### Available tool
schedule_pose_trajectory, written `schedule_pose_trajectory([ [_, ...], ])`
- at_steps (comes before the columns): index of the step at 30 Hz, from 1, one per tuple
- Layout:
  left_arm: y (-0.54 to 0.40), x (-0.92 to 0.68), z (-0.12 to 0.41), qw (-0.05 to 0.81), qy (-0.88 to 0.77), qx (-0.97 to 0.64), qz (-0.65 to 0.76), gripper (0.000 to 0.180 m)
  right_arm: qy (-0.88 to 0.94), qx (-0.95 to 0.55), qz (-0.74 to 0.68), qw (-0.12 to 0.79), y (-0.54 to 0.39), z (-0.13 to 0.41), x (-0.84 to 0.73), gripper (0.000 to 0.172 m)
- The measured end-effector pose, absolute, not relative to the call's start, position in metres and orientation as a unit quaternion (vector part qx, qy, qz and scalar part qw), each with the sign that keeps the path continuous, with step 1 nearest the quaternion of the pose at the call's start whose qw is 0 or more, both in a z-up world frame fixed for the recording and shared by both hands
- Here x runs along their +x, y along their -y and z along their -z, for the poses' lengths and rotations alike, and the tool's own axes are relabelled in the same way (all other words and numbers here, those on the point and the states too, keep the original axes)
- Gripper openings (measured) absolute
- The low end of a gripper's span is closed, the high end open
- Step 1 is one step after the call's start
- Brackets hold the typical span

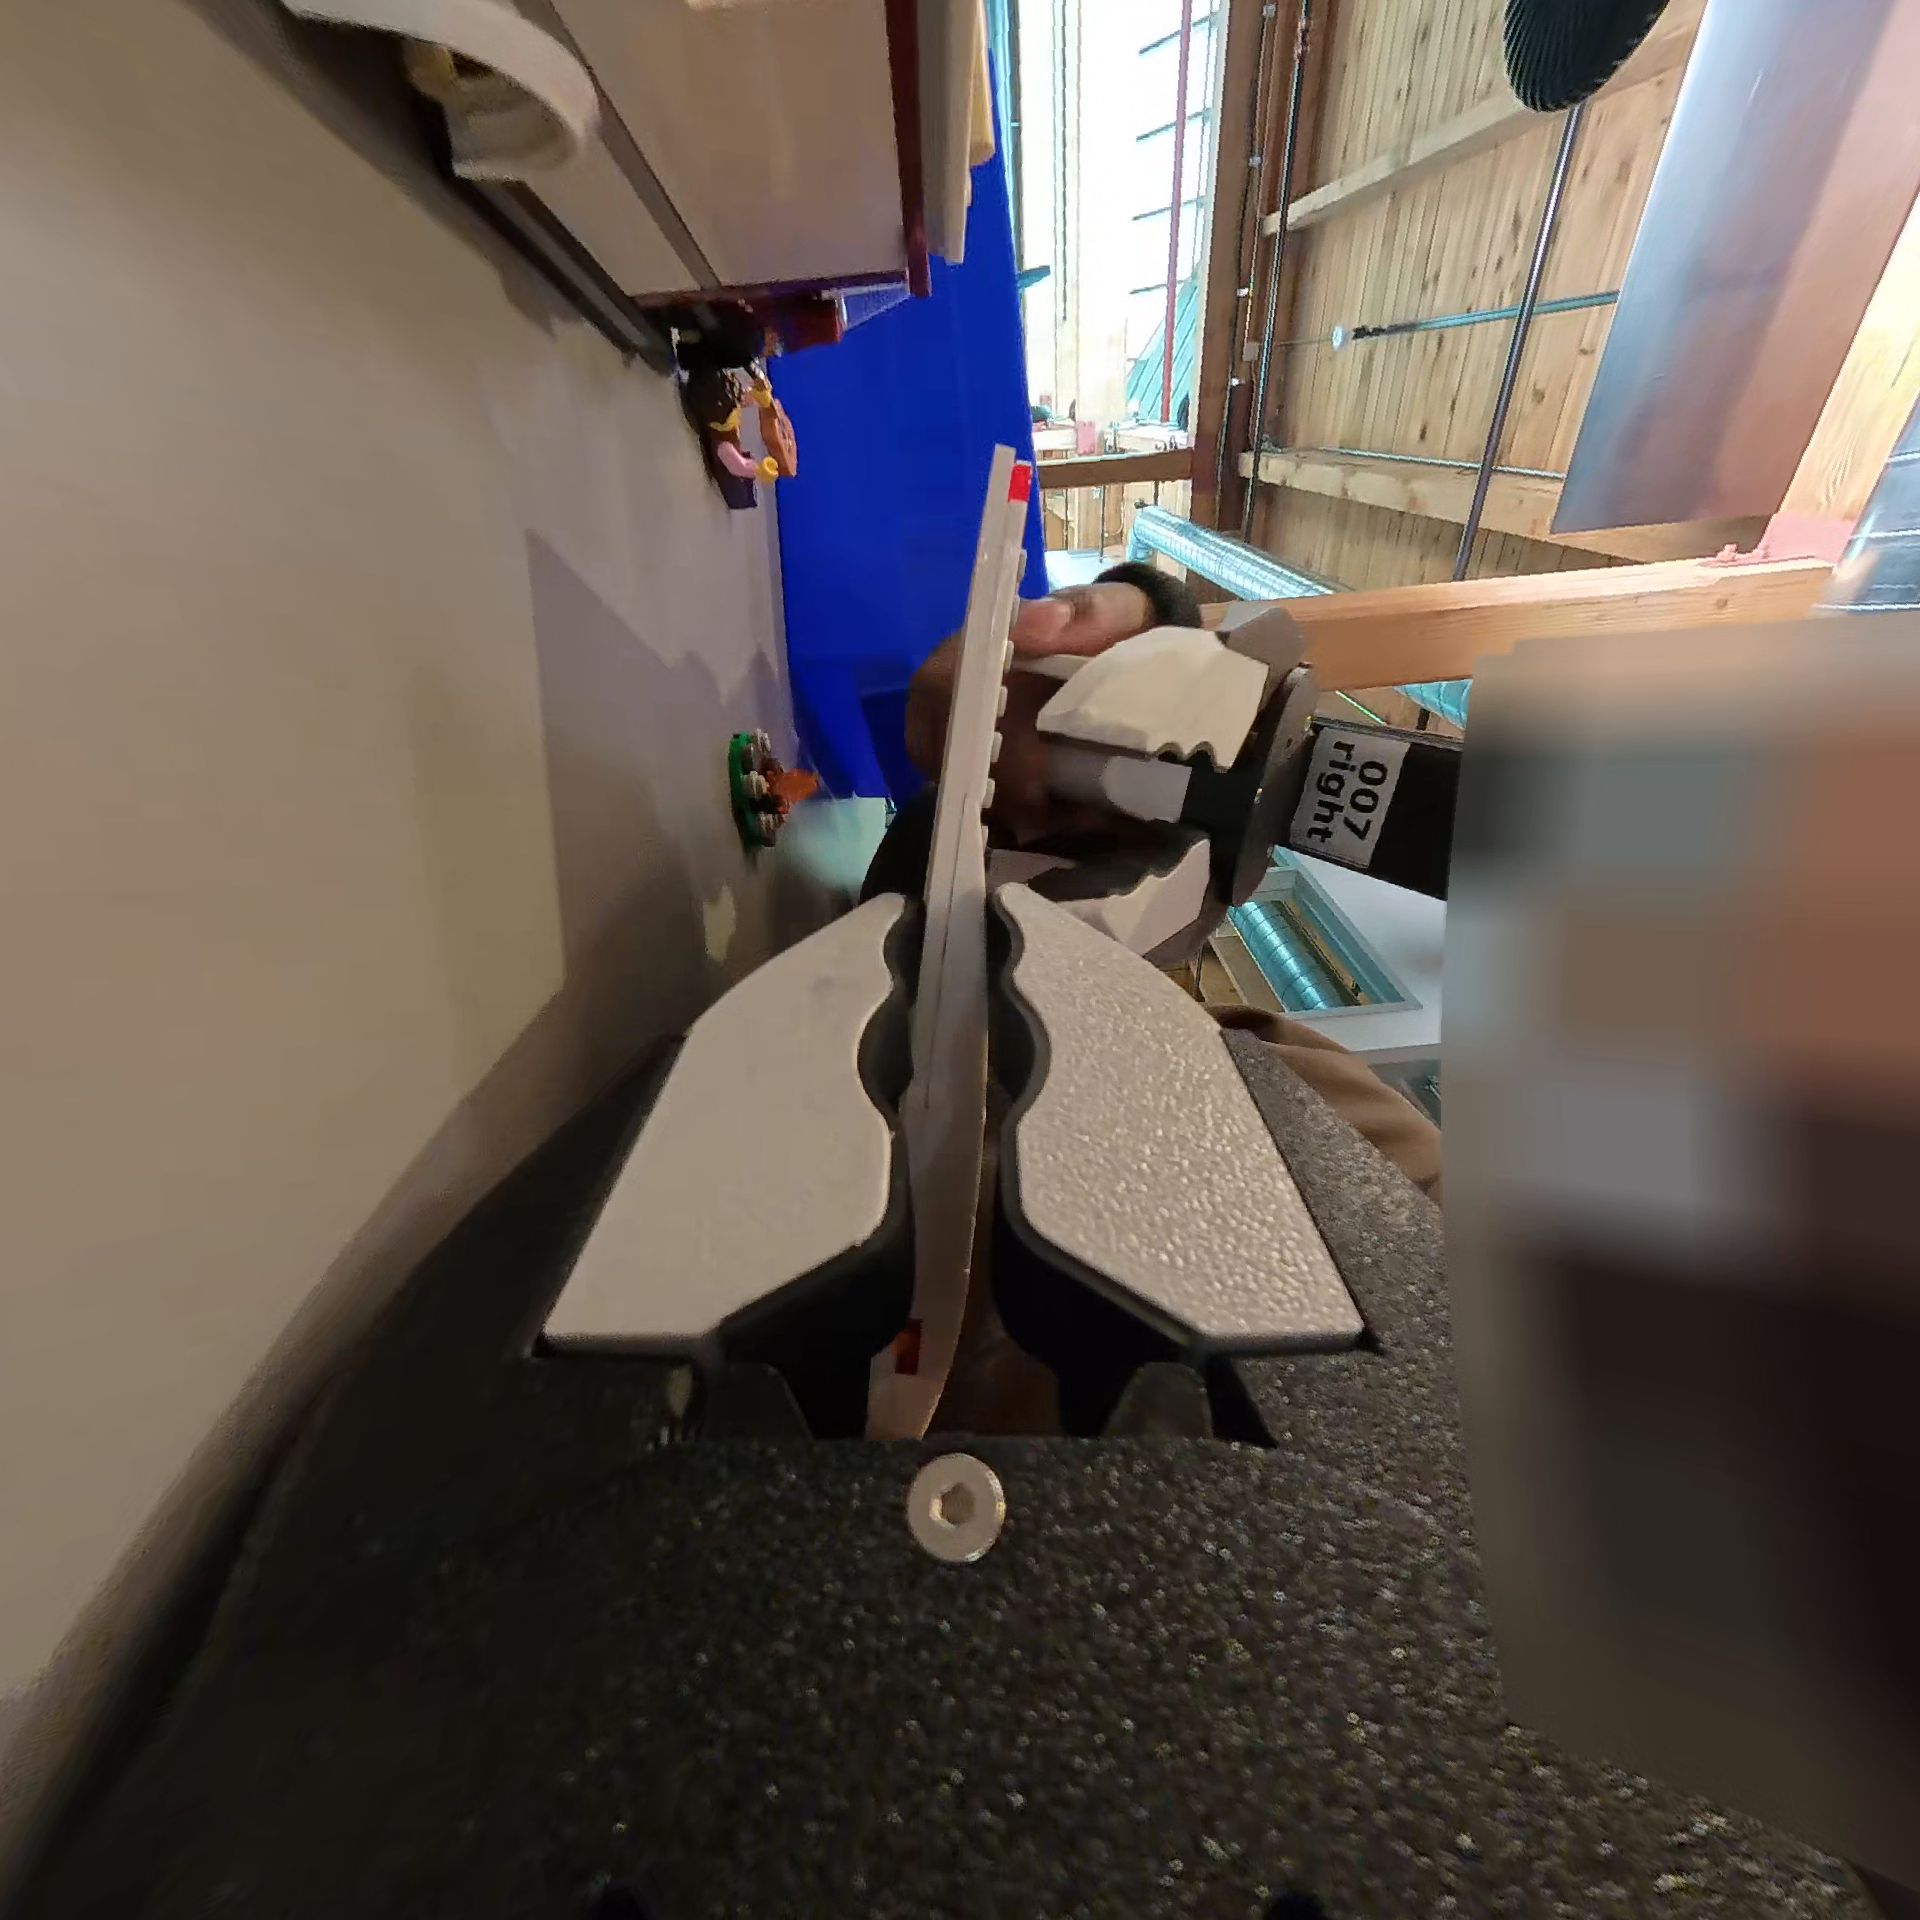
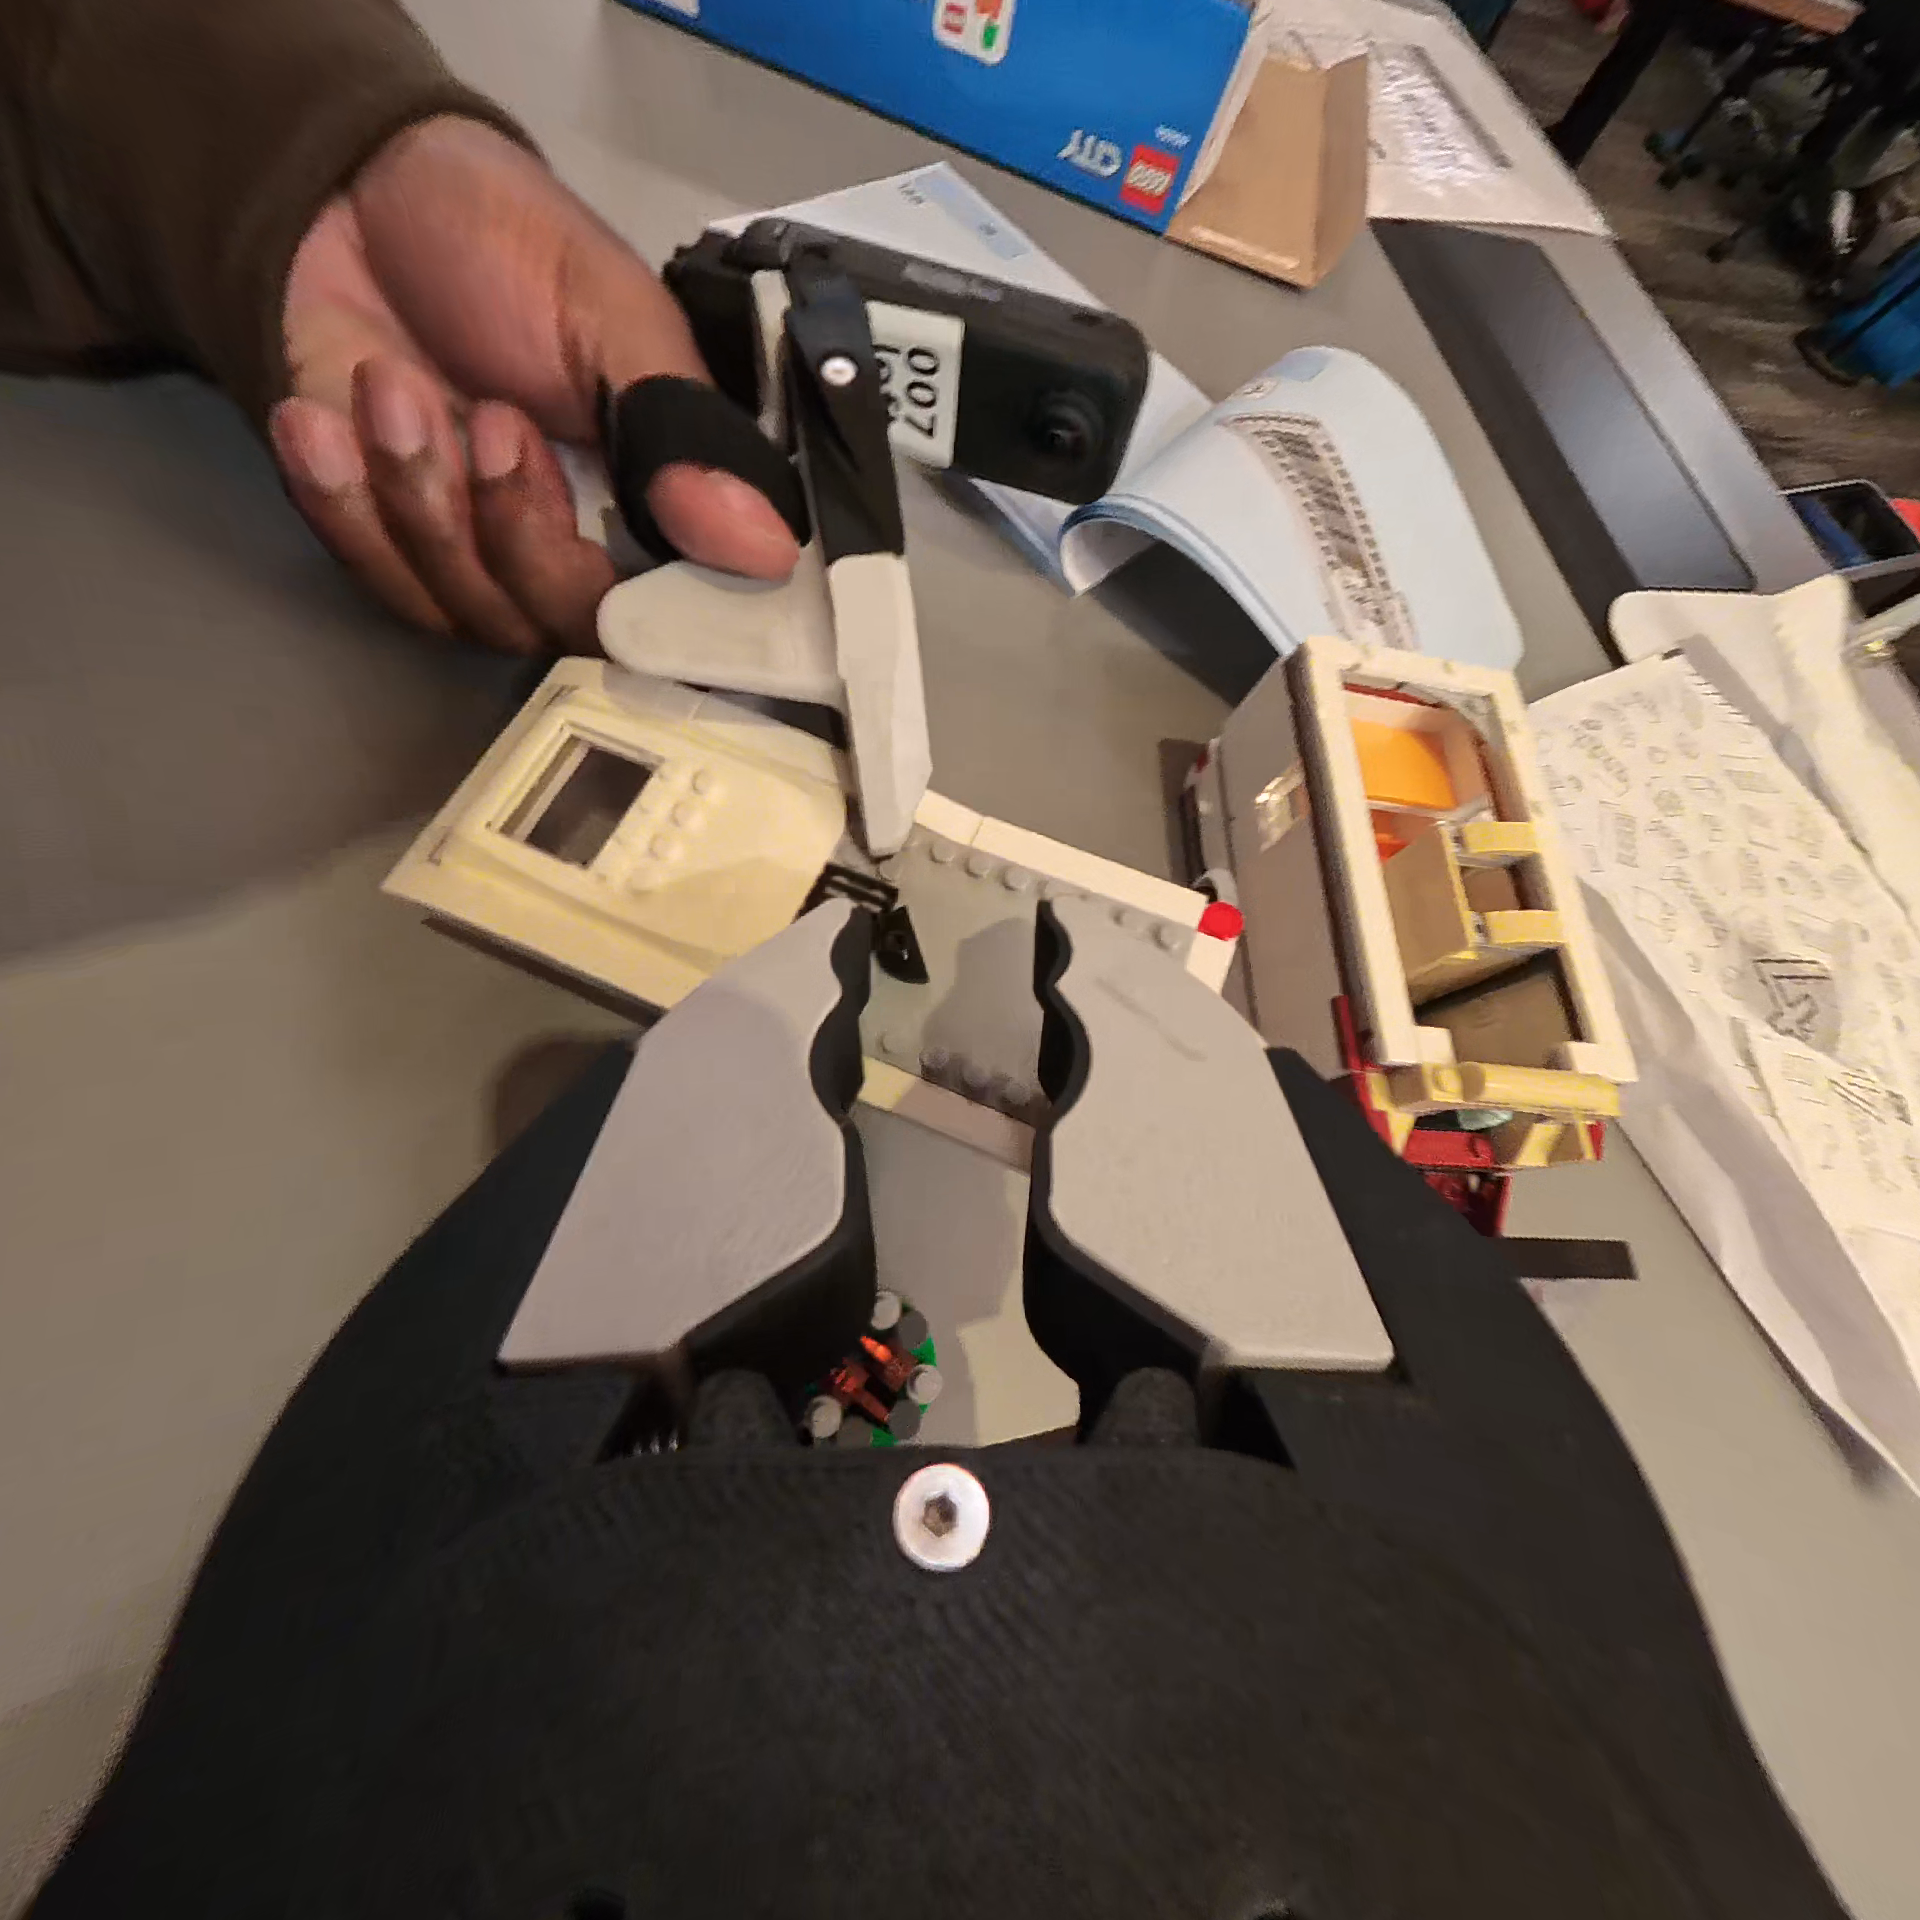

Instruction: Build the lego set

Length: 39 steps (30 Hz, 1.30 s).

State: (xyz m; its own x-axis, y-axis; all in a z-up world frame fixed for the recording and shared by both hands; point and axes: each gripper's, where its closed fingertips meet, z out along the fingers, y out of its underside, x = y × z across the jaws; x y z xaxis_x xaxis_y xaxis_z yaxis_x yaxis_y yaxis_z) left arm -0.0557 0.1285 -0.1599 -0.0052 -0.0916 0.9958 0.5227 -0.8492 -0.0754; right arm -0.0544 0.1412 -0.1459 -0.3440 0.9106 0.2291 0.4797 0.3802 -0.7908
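Observation:
My left gripper [image 1: 951, 914] is shut on a thin cream and grey brick-built panel [image 1: 971, 748], seen edge-on and held in the air. In the right wrist view the left gripper [image 2: 873, 790] pinches that panel [image 2: 1091, 894] at its far edge; the panel has grey studs and a red stud at one corner. My right gripper [image 2: 945, 925] is open, with its fingers over the panel's grey studded face. A small black piece [image 2: 899, 951] sits on the panel by its left fingertip [image 2: 821, 935]. My right gripper also shows in the left wrist view [image 1: 1122, 790], open beside the panel.
An open-topped cream and dark red brick vehicle body [image 2: 1403, 883] stands right of the panel. A cream windowed piece [image 2: 623, 831] lies to its left. A green round plate with a campfire [image 2: 883, 1371] and a minifigure [image 1: 748, 426] are on the grey table [image 2: 260, 1039]. A blue box [image 2: 987, 62], booklet [image 2: 1299, 488] and papers [image 2: 1714, 883] lie behind.

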Motion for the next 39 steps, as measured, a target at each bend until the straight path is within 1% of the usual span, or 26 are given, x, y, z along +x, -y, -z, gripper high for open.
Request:
schedule_pose_trajectory([
  [5, -0.126, -0.058, 0.162, 0.219, 0.171, -0.671, 0.687, 0.011, 0.766, -0.446, -0.330, 0.325, -0.136, 0.152, -0.051, 0.029],
  [9, -0.125, -0.057, 0.163, 0.215, 0.172, -0.674, 0.686, 0.011, 0.769, -0.439, -0.324, 0.333, -0.137, 0.154, -0.050, 0.022],
  [14, -0.124, -0.054, 0.167, 0.209, 0.168, -0.684, 0.678, 0.011, 0.786, -0.423, -0.295, 0.341, -0.138, 0.163, -0.048, 0.019],
  [20, -0.122, -0.050, 0.173, 0.210, 0.156, -0.705, 0.659, 0.012, 0.806, -0.408, -0.279, 0.327, -0.133, 0.172, -0.044, 0.015],
  [23, -0.121, -0.049, 0.174, 0.211, 0.156, -0.709, 0.655, 0.011, 0.811, -0.409, -0.277, 0.314, -0.130, 0.176, -0.041, 0.008],
  [30, -0.124, -0.053, 0.171, 0.218, 0.168, -0.696, 0.663, 0.011, 0.784, -0.448, -0.295, 0.311, -0.135, 0.171, -0.045, 0.006],
  [39, -0.127, -0.059, 0.171, 0.226, 0.194, -0.685, 0.665, 0.011, 0.694, -0.552, -0.306, 0.346, -0.170, 0.154, -0.053, 0.006],
])
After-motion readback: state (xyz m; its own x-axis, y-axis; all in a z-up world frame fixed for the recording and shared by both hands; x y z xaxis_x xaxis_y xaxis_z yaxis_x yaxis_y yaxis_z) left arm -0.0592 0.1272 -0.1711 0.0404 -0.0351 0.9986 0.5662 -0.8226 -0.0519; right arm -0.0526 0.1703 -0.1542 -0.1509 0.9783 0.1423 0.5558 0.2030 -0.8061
